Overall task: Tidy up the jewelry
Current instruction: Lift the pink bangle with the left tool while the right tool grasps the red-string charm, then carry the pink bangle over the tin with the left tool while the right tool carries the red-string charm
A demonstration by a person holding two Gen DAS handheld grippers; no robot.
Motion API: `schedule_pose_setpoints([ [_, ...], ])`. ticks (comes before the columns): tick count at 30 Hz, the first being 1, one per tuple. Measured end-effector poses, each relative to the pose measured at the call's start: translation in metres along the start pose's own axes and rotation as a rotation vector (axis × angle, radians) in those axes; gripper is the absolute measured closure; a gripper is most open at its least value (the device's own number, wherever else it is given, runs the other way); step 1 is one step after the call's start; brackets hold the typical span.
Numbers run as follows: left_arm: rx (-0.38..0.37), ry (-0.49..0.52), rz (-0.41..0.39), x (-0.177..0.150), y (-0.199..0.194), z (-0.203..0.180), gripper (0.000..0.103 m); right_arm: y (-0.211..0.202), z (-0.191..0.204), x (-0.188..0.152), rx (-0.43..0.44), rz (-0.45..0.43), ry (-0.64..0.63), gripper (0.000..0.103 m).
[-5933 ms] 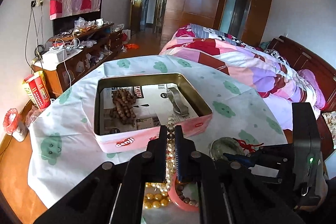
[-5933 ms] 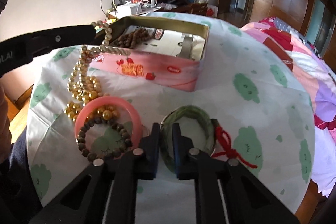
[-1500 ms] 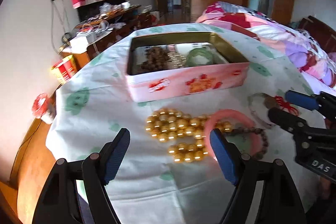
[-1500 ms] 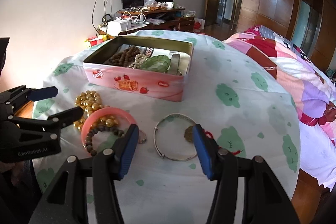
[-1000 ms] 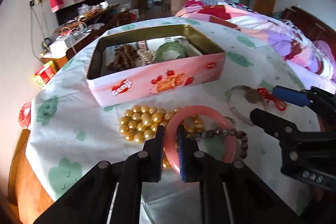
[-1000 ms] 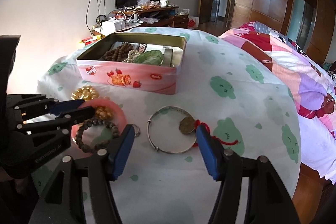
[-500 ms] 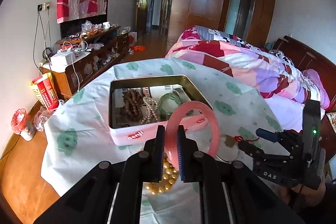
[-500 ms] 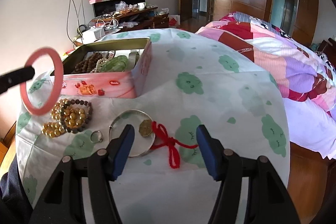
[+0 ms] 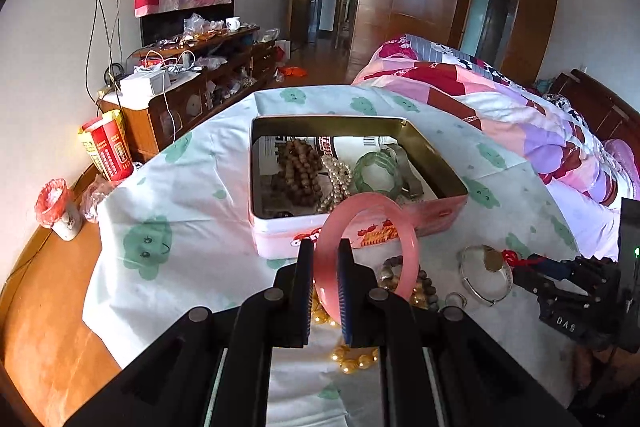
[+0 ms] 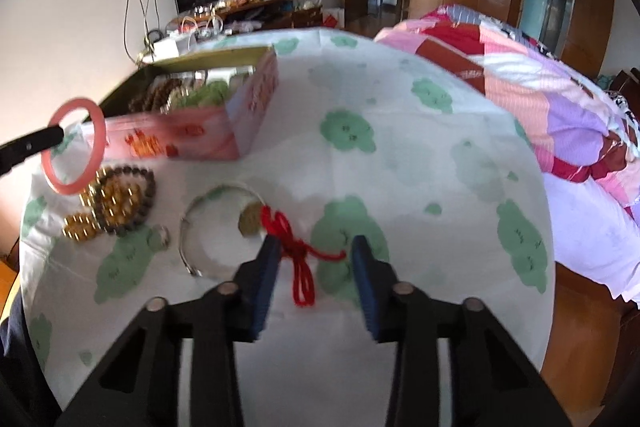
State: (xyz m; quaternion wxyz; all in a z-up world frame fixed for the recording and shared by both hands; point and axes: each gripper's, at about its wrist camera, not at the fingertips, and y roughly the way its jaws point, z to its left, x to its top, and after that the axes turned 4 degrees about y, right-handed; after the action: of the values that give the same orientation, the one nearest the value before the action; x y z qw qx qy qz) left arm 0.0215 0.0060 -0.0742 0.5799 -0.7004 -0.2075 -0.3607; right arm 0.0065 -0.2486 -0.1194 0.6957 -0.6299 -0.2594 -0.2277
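Observation:
My left gripper (image 9: 325, 267) is shut on a pink bangle (image 9: 408, 227) and holds it upright in the air, in front of the pink tin box (image 9: 404, 223). The bangle also shows in the right wrist view (image 10: 100, 135). The box holds brown beads (image 9: 298, 167), a pearl strand (image 9: 338, 183), a green bangle (image 9: 376, 175) and a metal clip. My right gripper (image 10: 314, 255) is open, its fingers either side of a red cord (image 10: 296, 247) tied to a coin (image 10: 250, 221). A silver bangle (image 10: 188, 239), gold beads (image 10: 82, 225), a dark bead bracelet (image 10: 148, 199) and a small ring (image 10: 160, 237) lie on the cloth.
The round table has a white cloth with green clouds (image 10: 348, 131). A bed with a patchwork quilt (image 9: 520, 115) lies to the right. A cluttered wooden sideboard (image 9: 192, 83) stands at the back left. A red box (image 9: 108, 147) and a plastic-wrapped cup (image 9: 60, 207) stand on the left.
My left gripper closed on the pink bangle and lifted it off the cloth towards the box. My right gripper moved forward and lower over the red cord, its jaws now narrower.

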Motion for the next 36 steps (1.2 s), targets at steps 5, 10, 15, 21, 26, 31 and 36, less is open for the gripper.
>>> schedule_pose_setpoints([
  [5, -0.01, -0.013, 0.008, -0.002, 0.002, -0.001, 0.093, -0.001, 0.006, -0.004, 0.002, -0.005, -0.053, 0.097],
  [10, -0.002, -0.023, -0.014, 0.002, -0.005, 0.004, 0.093, -0.006, 0.004, -0.003, 0.017, -0.027, -0.042, 0.098],
  [15, 0.001, -0.036, -0.032, 0.006, -0.01, 0.008, 0.093, -0.026, 0.006, 0.005, 0.024, -0.107, -0.037, 0.099],
  [21, -0.004, -0.033, -0.05, 0.011, -0.017, 0.007, 0.093, -0.041, 0.011, 0.017, 0.043, -0.156, -0.034, 0.099],
  [26, -0.013, -0.025, -0.063, 0.014, -0.02, 0.005, 0.093, -0.051, 0.016, 0.024, 0.054, -0.194, -0.045, 0.099],
  [31, -0.02, -0.015, -0.066, 0.017, -0.02, 0.002, 0.093, -0.057, 0.02, 0.03, 0.065, -0.214, -0.054, 0.099],
  [36, -0.024, -0.012, -0.073, 0.022, -0.018, 0.002, 0.093, -0.059, 0.022, 0.034, 0.072, -0.226, -0.058, 0.099],
])
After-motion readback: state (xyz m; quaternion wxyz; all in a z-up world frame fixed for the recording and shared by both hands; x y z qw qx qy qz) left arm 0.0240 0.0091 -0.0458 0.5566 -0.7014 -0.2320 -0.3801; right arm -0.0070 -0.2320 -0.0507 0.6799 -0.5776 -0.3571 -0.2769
